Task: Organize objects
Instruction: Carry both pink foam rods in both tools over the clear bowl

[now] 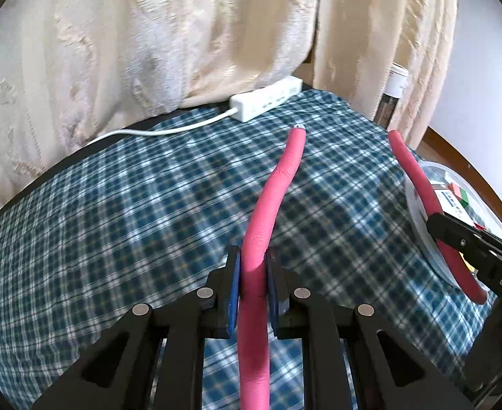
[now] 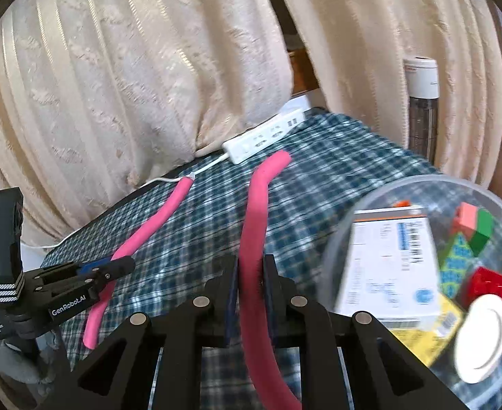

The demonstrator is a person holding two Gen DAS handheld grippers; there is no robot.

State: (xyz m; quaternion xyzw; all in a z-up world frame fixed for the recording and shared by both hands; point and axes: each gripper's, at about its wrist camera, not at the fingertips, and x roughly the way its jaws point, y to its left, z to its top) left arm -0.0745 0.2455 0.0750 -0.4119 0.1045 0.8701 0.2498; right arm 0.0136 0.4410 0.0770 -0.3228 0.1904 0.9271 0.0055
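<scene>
Pink foam rods (image 1: 271, 184) (image 2: 256, 225) sit above the checked cloth (image 1: 114, 222), one pinched tight in the left gripper (image 1: 253, 290) & one in the right gripper (image 2: 251, 294), so a floppy end could hit the bowl (image 2: 387, 198) w/ toys & tip it.

My count: 2 pink foam rods (image 1: 268, 205) (image 2: 254, 232), 1 per claw. 1 power strip (image 2: 261, 140) far. 1 clear bowl (image 2: 387, 191) right, approx 4 toy blocks (image 2: 493, 290) inside.
</scene>
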